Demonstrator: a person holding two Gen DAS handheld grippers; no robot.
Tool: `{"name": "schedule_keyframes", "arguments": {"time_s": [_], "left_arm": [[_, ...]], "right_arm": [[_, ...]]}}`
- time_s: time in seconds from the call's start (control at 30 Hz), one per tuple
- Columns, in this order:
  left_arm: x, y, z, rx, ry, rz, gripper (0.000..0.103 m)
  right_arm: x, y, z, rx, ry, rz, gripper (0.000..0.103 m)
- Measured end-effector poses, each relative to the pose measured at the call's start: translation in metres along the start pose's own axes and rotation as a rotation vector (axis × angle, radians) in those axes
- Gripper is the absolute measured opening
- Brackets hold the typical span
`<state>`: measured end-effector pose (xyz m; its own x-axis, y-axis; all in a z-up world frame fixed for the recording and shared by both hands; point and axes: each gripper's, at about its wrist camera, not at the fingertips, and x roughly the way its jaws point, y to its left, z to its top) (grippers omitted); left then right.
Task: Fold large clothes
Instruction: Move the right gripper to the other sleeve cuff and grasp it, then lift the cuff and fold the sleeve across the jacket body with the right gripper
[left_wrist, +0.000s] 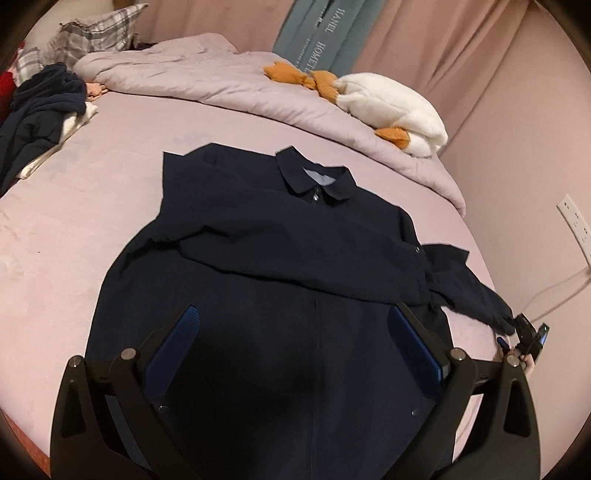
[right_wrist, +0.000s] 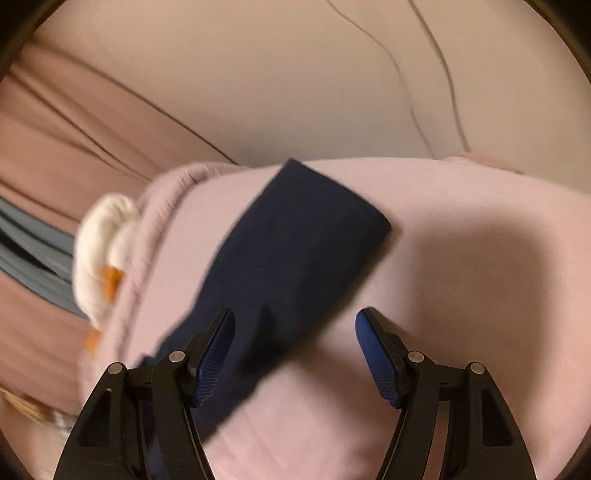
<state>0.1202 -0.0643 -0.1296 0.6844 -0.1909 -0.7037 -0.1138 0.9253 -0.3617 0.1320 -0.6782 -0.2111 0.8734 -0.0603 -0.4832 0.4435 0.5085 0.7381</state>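
Note:
A dark navy jacket (left_wrist: 280, 251) with a collar and zip lies face up on the pink bed sheet (left_wrist: 55, 236). One sleeve is folded across its chest. My left gripper (left_wrist: 295, 317) is open above the jacket's lower front, holding nothing. The other sleeve (left_wrist: 476, 291) trails to the right toward my right gripper (left_wrist: 524, 332) at the bed's edge. In the right wrist view that sleeve (right_wrist: 295, 251) lies flat on the sheet. My right gripper (right_wrist: 295, 321) is open just above its near part, not holding it.
A rumpled pink quilt (left_wrist: 207, 74) lies at the back with a white and orange plush toy (left_wrist: 391, 103). A pile of dark and white clothes (left_wrist: 40, 110) is at the left. A wall socket (left_wrist: 576, 225), cables (right_wrist: 417, 92) and curtains lie beyond the right edge.

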Motion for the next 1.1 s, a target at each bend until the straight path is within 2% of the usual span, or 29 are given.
{"name": "schedule_keyframes", "arguments": {"time_s": [0.1,0.17,0.2,0.27,0.37,0.5,0.67,0.93,1.1], "left_arm": [[0.0,0.004,0.004,-0.021,-0.013,0.014,0.102],[-0.004,0.007,0.005,-0.035,-0.028,0.018,0.102],[-0.006,0.009,0.007,-0.04,-0.034,0.021,0.102],[-0.011,0.012,0.009,-0.045,-0.046,0.028,0.101],[-0.021,0.018,0.015,-0.046,-0.081,0.045,0.101],[-0.034,0.03,0.02,-0.06,-0.13,0.059,0.101],[-0.041,0.044,0.023,-0.073,-0.131,0.067,0.101],[-0.058,0.057,0.029,-0.032,-0.158,0.107,0.102],[-0.068,0.071,0.03,-0.04,-0.166,0.096,0.102]], "right_arm": [[0.009,-0.001,0.001,0.061,-0.001,0.068,0.048],[0.01,-0.002,0.002,0.089,0.005,0.075,0.012],[0.014,0.0,0.001,0.096,0.02,0.06,0.007],[0.006,0.009,-0.006,0.069,0.013,0.03,0.004],[-0.032,0.037,-0.001,-0.057,-0.088,-0.026,0.003],[-0.073,0.075,0.006,-0.102,-0.144,0.055,0.003],[-0.11,0.141,-0.009,-0.273,-0.23,0.028,0.003],[-0.158,0.232,-0.037,-0.45,-0.297,0.078,0.003],[-0.175,0.281,-0.063,-0.554,-0.31,0.133,0.003]]}}
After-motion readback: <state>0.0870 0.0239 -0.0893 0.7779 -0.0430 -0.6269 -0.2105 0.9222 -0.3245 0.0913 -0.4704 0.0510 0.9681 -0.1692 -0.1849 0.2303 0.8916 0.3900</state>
